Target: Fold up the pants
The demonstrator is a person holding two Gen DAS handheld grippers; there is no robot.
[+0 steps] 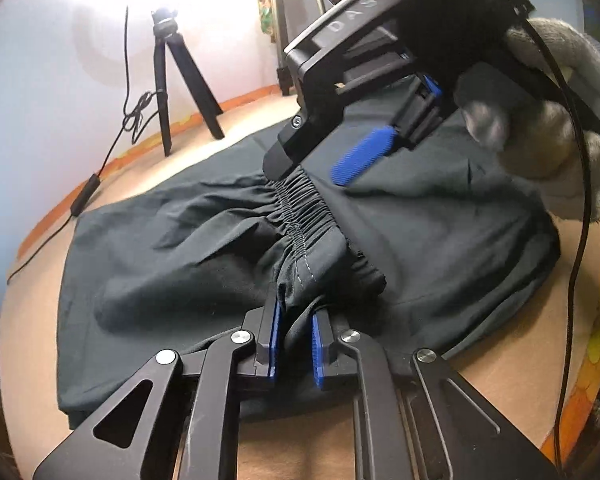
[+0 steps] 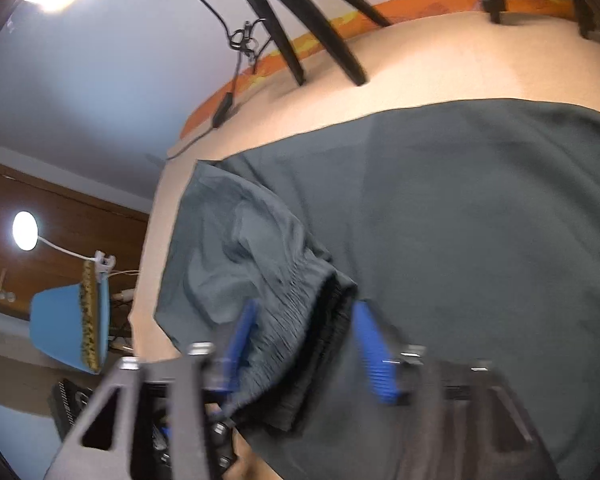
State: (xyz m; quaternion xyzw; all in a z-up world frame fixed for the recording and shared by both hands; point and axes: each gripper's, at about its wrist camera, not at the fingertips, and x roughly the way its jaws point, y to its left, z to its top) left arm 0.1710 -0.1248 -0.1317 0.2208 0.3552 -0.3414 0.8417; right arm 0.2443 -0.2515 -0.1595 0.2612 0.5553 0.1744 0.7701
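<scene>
Dark grey pants (image 1: 440,224) lie on the tan table, folded so that the elastic waistband (image 1: 308,216) rests on top of the legs. My left gripper (image 1: 296,312) is shut on a pinch of the waistband end near the front edge. My right gripper (image 1: 320,160) hovers at the far end of the waistband; its blue-padded fingers (image 1: 360,156) stand apart. In the right wrist view the right gripper (image 2: 304,316) is open with the waistband (image 2: 300,320) between its fingers, not clamped. The pants (image 2: 480,220) spread across the table behind.
A black tripod (image 1: 172,80) with a dangling cable stands at the back of the table (image 1: 32,360), which has an orange rim. More tripod legs (image 2: 320,40) stand at the back edge. A blue chair (image 2: 72,328) and a lamp sit off the table's left.
</scene>
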